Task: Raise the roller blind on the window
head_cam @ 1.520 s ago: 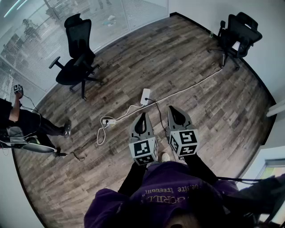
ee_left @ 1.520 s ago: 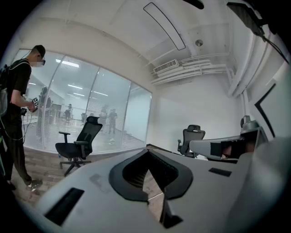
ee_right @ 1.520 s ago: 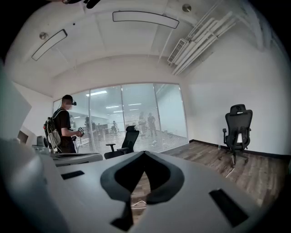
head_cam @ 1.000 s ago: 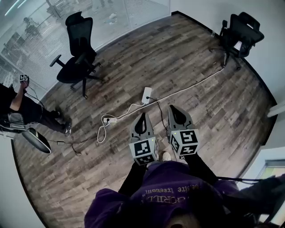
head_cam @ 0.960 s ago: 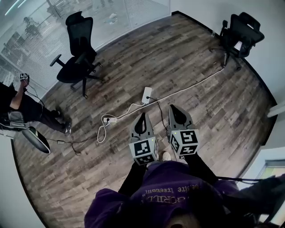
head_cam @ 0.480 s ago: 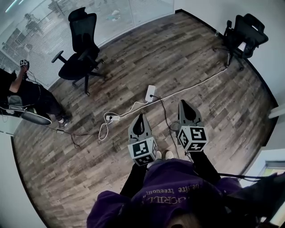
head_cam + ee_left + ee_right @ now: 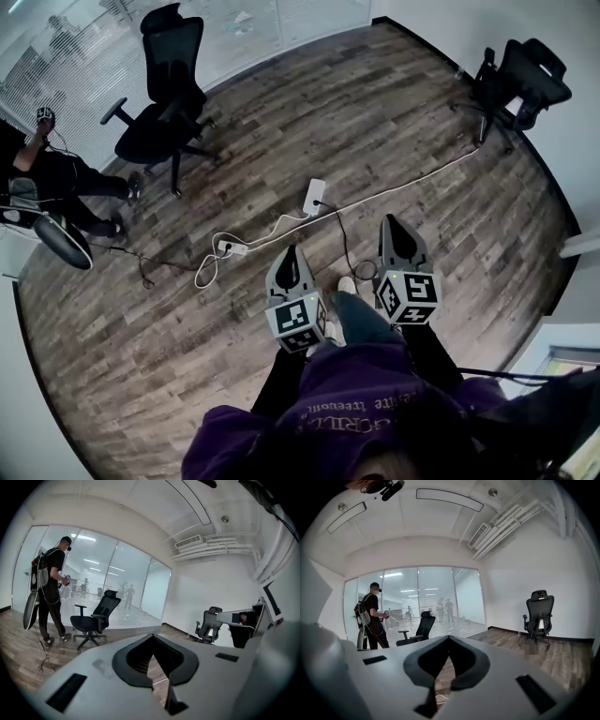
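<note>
Roller blind wasn't in any view, so raising it hadn't started. The grey left gripper point(image 7: 292, 251) and right gripper point(image 7: 390, 223) were both closed and empty above the brown wood-plank floor point(image 7: 412, 122).

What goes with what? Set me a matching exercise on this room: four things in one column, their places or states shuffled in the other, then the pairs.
Things
1. right gripper
2. white power box
3. other person
4. right-hand chair

Places or states
a. beside the white wall
b. shut, holding nothing
c. standing, wearing a backpack
d. on the floor, with cables

Pairs: 1-b, 2-d, 3-c, 4-a
</note>
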A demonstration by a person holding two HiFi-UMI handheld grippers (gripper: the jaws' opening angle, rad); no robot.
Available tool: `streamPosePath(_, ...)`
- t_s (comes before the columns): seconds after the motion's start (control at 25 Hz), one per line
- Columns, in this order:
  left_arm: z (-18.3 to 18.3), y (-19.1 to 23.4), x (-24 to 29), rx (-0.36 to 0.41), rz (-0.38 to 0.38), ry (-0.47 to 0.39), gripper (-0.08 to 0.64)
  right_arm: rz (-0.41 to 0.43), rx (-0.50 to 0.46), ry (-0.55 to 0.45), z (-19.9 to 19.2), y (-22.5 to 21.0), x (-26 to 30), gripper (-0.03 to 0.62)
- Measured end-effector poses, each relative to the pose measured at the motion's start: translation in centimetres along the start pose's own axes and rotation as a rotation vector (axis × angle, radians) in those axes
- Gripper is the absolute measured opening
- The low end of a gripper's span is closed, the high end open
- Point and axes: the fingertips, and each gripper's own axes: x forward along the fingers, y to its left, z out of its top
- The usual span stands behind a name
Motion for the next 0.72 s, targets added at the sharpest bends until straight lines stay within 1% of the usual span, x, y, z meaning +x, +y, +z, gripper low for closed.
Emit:
streamPosePath(0.08,0.8,-0.1,1.7,-0.001,-0.001,-0.004,0.002,0.004,-0.004,0.001,0.2,-0.7,1.7,-0.002)
streamPosePath(0.24,1.7,0.4,6.3,0.032,0.024,0.000,0.002,0.023,-0.005,0.004,1.2,-2.3,6.6,-0.002)
streamPosePath(0.44,5.3,-0.3,13.2,0.035,0.023,-0.027,0.002,0.066,-0.024,0.001,3.6,-4.0,13.5,-0.002)
streamPosePath(0.56,6.1,-0.9,16.5,0.041,0.033,-0.037,0.002,0.095,-0.026,0.010,4.1,-5.3,16.2,-0.002)
streamPosePath(0.72,7.1,-1.2,20.3,0.005,0.031,-0.028,0.002,0.115,-0.019,0.023,4.3,-6.7,20.0,-0.002)
